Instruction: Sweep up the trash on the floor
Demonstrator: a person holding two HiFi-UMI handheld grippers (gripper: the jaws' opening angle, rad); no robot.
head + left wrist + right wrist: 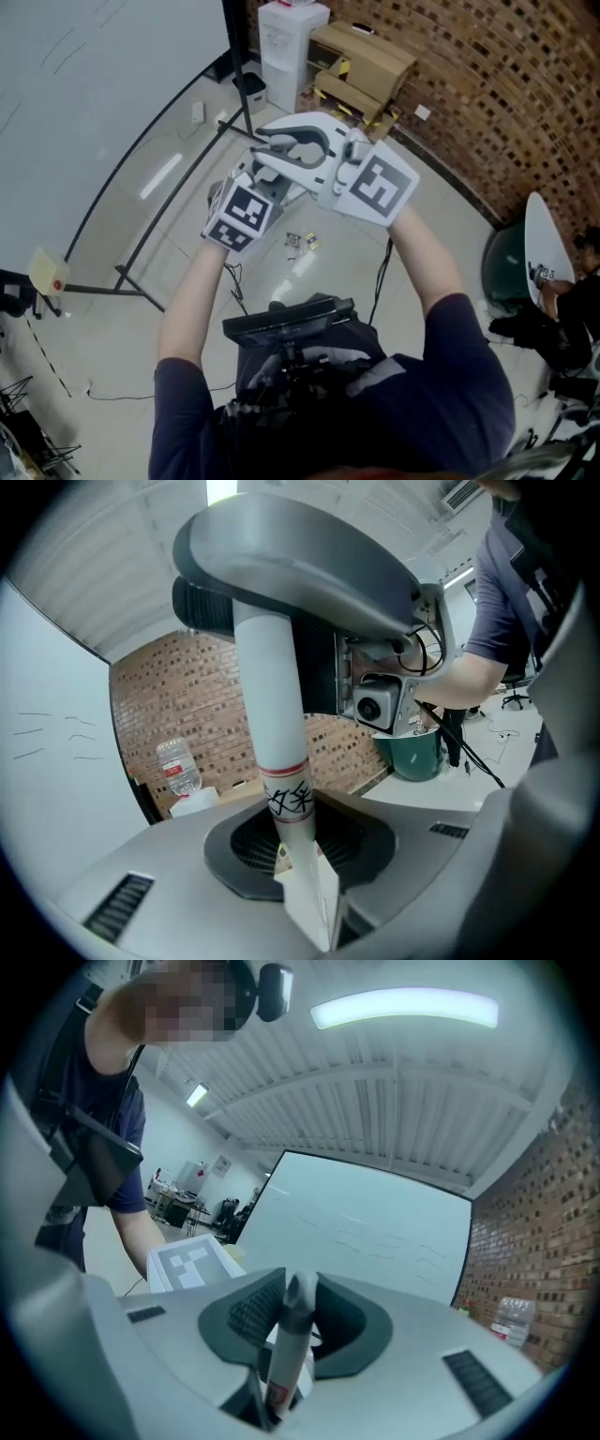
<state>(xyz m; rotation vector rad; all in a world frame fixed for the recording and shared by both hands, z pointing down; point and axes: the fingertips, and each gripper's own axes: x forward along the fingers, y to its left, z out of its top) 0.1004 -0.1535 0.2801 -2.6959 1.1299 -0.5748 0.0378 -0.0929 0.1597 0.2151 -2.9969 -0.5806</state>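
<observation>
Both tools ride high: left gripper [300,864] clamps the white handle [272,714], right gripper [281,1358] the slim handle [292,1321], and either could slip, missing the trash [301,244].

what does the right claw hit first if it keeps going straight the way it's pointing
Beyond the slim handle it grips, the right claw faces the big white board. Nothing else shows in that line, though the distance is unclear.
</observation>
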